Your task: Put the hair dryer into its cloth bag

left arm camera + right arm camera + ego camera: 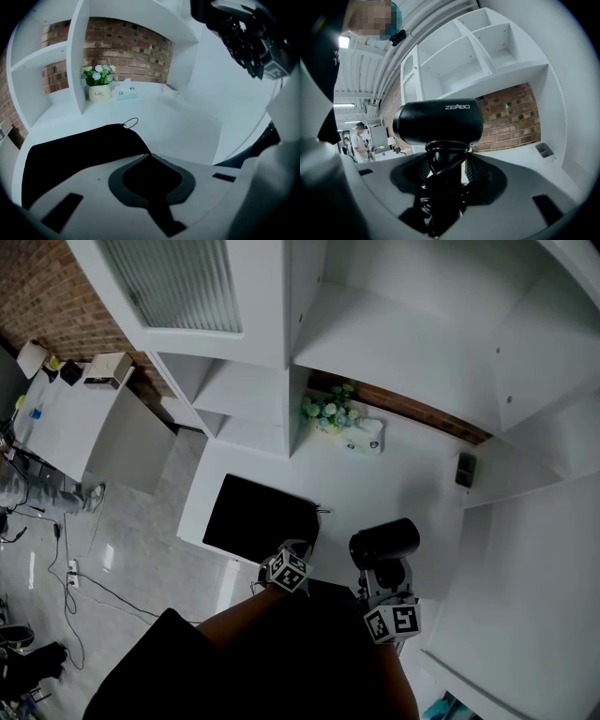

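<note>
As right claw (443, 172) grips, dryer (438, 121) reads ZEABO.

This looks like a big work room or lab with a pretend home corner built inside. White shelves (244, 390) stand by a brick wall (126, 49), with a flower pot (328, 412) and a tissue box (367, 437). At the left of the head view, wires (57, 532) lie on a shiny floor (141, 521) beside a table (66, 418) with boxes. At the left of the right gripper view, a person (360, 140) stands under a bare roof with a lamp (345, 42).
</note>
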Demonstrator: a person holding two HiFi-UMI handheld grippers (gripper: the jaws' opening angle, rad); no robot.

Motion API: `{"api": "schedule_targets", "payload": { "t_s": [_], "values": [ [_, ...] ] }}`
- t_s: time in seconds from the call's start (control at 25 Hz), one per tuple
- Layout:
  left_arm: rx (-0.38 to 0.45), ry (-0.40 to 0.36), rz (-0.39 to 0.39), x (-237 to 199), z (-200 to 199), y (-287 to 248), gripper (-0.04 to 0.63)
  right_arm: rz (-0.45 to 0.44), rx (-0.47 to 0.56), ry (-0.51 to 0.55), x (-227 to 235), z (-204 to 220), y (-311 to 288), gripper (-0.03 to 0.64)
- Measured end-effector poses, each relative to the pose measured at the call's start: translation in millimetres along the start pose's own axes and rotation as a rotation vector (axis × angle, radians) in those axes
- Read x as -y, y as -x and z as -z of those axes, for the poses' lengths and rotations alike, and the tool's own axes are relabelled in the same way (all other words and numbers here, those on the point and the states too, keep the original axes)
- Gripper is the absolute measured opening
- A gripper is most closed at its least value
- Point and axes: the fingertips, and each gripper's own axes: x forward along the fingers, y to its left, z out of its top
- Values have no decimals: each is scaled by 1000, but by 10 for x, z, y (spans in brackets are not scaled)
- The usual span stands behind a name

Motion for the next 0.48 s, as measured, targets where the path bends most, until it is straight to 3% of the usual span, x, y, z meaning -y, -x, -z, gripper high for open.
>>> {"api": "schedule_targets", "payload": {
  "t_s": [0.08,0.16,0.48],
  "values": [
    [-58,-8,22,47,74,-118,27,1,-2,-3,4,7,10,242],
    [-101,-7,37,66,132,-220,111,7,-4,-7,37,18,29,242],
    [-114,9,44,72,122,-262,95,32,-7,-16,179,45,91,242]
  ]
}}
